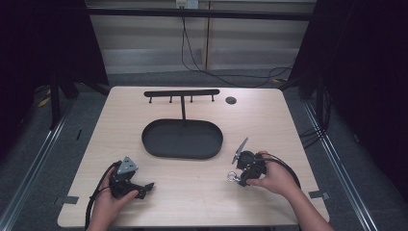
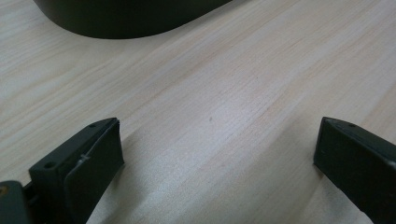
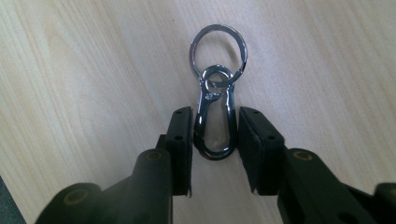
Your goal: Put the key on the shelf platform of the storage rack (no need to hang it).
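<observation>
Tabletop, pale wood. Black oval tray at centre; behind it a black rack with short pegs on a single post, whose foot the tray wall hides.

My left gripper — released, jaws wide apart over bare wood, nothing between them. Its own view cuts the tray off at the top edge. From above, this gripper sits near the front left, my hand behind it.

My right gripper — jaws set either side of a metal snap hook, just beside it; whether the pads touch it I cannot tell. A key ring hangs from the hook's eye, flat on the wood.

From above, hook and ring read as one small bright glint beside the right gripper, right of the tray.
</observation>
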`<state>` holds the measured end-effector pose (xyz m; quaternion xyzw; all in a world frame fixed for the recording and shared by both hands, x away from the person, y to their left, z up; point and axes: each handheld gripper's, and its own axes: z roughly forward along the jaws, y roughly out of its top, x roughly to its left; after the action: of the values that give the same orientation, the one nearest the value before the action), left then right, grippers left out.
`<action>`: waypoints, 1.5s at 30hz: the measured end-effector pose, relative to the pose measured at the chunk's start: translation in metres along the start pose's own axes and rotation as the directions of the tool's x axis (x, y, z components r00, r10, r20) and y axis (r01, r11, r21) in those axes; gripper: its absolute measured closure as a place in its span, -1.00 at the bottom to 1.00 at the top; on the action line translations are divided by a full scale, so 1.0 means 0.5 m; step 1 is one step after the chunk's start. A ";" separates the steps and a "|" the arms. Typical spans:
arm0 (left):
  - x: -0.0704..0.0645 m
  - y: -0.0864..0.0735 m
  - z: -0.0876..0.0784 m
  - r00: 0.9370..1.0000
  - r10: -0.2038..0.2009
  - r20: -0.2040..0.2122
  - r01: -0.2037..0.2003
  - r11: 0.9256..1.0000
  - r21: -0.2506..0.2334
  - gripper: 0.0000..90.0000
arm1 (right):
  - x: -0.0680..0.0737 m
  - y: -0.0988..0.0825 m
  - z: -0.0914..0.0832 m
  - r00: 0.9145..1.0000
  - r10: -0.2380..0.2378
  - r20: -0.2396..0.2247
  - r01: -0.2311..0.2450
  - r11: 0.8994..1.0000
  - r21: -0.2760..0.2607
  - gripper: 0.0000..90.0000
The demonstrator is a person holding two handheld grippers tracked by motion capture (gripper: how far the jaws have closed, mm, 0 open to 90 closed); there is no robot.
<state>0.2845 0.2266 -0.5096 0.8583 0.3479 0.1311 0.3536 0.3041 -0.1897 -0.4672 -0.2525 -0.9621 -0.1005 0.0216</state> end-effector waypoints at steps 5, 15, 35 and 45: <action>0.000 0.000 0.000 1.000 0.000 0.000 0.000 1.000 0.000 -0.98 | 0.005 0.008 0.000 1.000 0.003 0.015 -0.003 0.999 0.039 0.52; 0.000 0.000 0.000 1.000 0.001 0.000 -0.001 1.000 0.000 -0.98 | 0.002 0.007 -0.036 0.999 0.050 0.023 -0.050 0.999 0.002 0.53; 0.000 0.000 0.000 1.000 0.000 0.000 0.000 1.000 0.000 -0.98 | -0.006 0.054 -0.105 0.997 0.044 0.058 -0.043 0.999 -0.013 0.53; 0.000 0.000 0.000 1.000 0.000 0.000 0.000 1.000 0.000 -0.98 | -0.011 0.086 -0.114 0.997 0.036 0.069 -0.035 0.999 -0.014 0.53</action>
<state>0.2845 0.2265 -0.5096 0.8582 0.3482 0.1311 0.3537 0.3293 -0.1674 -0.4041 -0.2731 -0.9569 -0.0978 -0.0114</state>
